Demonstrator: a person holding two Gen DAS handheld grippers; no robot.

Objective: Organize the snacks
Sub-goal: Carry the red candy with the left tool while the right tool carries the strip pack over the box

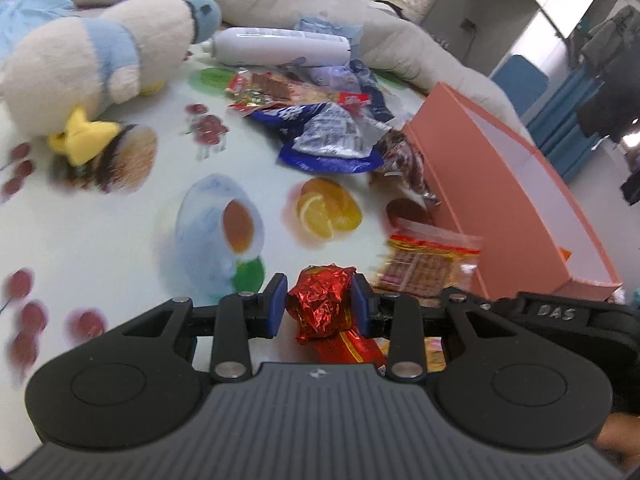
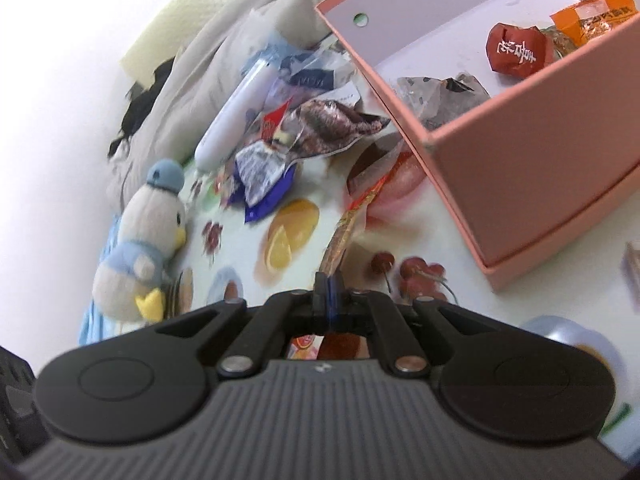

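My left gripper is shut on a red foil-wrapped snack, held above the fruit-print cloth. My right gripper is shut on the edge of a flat clear snack packet with red and yellow print, seen edge-on; the same packet shows in the left wrist view. The pink box stands to the right, with a dark red wrapped snack, an orange packet and a clear wrapper inside. A pile of loose snack packets lies beyond, beside the box.
A plush penguin lies at the far left and also shows in the right wrist view. A white bottle lies behind the snack pile. Grey bedding rings the cloth. A small packet lies right of the box.
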